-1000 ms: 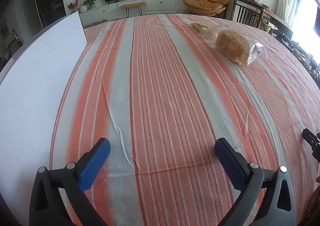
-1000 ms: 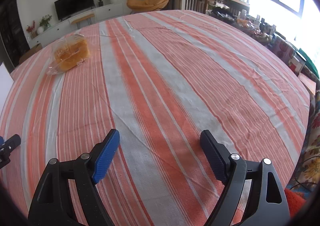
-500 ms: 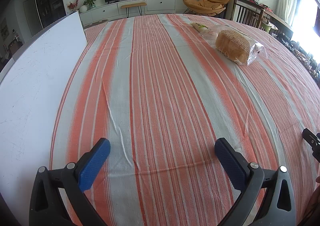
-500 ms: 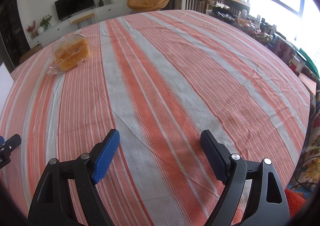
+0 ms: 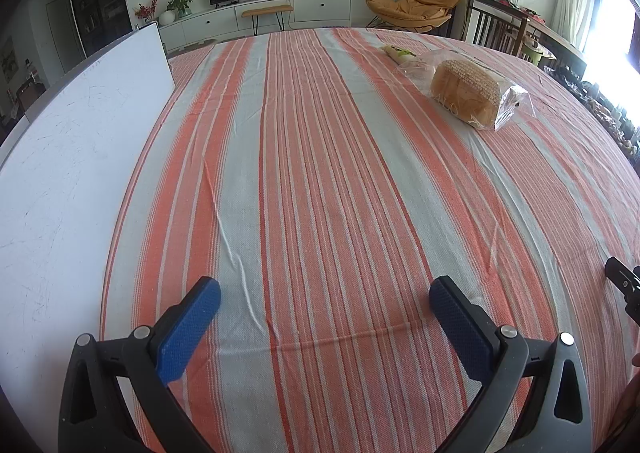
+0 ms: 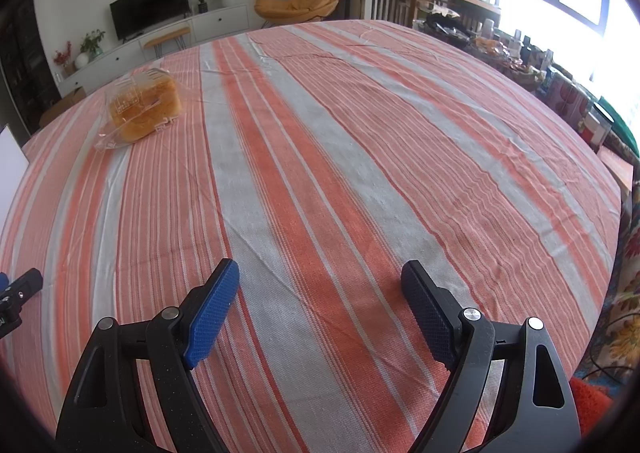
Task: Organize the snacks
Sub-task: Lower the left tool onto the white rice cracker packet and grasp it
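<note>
**Inspector:** Two snack items on the worktop (image 5: 320,173), both at the far side. A bagged loaf (image 5: 468,93) in clear plastic lies on its side, and a smaller wrapped snack (image 5: 398,53) lies just beyond it, near the far edge. Neither has been touched.

**Assistant:** And the grippers?

**Inspector:** The left gripper (image 5: 324,305) has its jaws spread wide with only striped cloth between them; it holds nothing. The right gripper (image 6: 320,293) reads the same: jaws wide apart, empty. Both hang over the near edge, tilted down toward the cloth, well apart from the loaf.

**Assistant:** Why so wide, this far out?

**Inspector:** My judgement: the loaf is bulky and soft, so a full spread is needed to get round it without crushing it. The position looks like a start, with the task not yet begun.

**Assistant:** Where would the snacks go?

**Inspector:** A white board (image 5: 72,157) lies flat along the left of the cloth. It may be the collecting spot, but I cannot confirm that. The loaf sits nearer the right gripper's side.
</note>
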A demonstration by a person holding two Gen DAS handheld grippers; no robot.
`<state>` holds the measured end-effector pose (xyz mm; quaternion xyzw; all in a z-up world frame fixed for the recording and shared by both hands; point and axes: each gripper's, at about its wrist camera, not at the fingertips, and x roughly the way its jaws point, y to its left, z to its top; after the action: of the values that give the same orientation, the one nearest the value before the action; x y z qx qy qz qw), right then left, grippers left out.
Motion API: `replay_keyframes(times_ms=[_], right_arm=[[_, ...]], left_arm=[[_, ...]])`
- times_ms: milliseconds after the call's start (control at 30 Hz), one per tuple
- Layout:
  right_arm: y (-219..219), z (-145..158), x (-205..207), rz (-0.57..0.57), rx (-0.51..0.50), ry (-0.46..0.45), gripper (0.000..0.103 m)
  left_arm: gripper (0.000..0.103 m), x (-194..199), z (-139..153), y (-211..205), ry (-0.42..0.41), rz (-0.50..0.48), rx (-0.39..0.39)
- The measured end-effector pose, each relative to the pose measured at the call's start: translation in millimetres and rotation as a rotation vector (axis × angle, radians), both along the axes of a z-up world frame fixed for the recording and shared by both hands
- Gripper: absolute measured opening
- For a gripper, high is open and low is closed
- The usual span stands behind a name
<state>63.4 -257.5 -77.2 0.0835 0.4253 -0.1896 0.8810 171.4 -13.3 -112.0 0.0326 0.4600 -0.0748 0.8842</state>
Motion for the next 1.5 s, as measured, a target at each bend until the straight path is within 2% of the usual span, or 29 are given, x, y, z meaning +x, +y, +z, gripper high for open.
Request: replay_keyframes(times_ms=[333,400,433,500,533,633,700,800,833,900,1000,1067,1133,1167,1200,1267,1400,1500], right_arm=[[2,0,0,0.005,0.002,0.003,0.088],[2,0,0,0.005,0.002,0.003,0.088],[2,0,0,0.005,0.002,0.003,0.088],[2,0,0,0.005,0.002,0.003,0.088],[2,0,0,0.005,0.002,0.003,0.088],[2,0,0,0.005,0.002,0.003,0.088],[2,0,0,0.005,0.002,0.003,0.088],[2,0,0,0.006,0.002,0.003,0.088],[2,0,0,0.007,0.003,0.004,0.089],[4,-1,1,0.013,0.005,0.006,0.090],[7,-1,2,0.023,0.007,0.007,0.091],[8,-2,4,0.038,0.010,0.011,0.092],[9,-2,5,0.049,0.010,0.012,0.093],[10,-2,5,0.051,0.010,0.012,0.093],[10,-2,5,0.052,0.010,0.012,0.093],[10,-2,4,0.051,0.011,0.012,0.093],[9,-1,4,0.052,0.011,0.012,0.093],[10,-1,4,0.052,0.011,0.012,0.093]], left_arm=[[0.103,1,0,-1,0.000,0.006,-0.001],[0.102,6,2,-1,0.046,0.019,-0.009],[0.102,12,6,-1,0.074,0.022,-0.052],[0.102,27,27,-1,0.064,0.035,-0.170],[0.102,38,41,-4,0.044,0.045,-0.205],[0.103,94,86,-27,0.004,0.026,-0.228],[0.103,147,96,-50,0.067,-0.008,-0.222],[0.100,222,81,-87,0.186,-0.019,-0.165],[0.098,240,73,-99,0.196,-0.019,-0.130],[0.086,269,58,-123,0.193,-0.030,-0.042],[0.084,293,31,-145,0.194,-0.020,0.033],[0.082,297,11,-149,0.228,-0.006,0.011],[0.080,288,6,-157,0.172,-0.025,0.036],[0.071,282,7,-160,0.143,-0.058,0.022],[0.054,276,9,-163,0.120,-0.088,0.022],[0.027,266,13,-167,0.119,-0.149,0.032],[0.027,237,23,-149,0.118,-0.171,0.009],[0.027,202,27,-113,0.127,-0.124,-0.057]])
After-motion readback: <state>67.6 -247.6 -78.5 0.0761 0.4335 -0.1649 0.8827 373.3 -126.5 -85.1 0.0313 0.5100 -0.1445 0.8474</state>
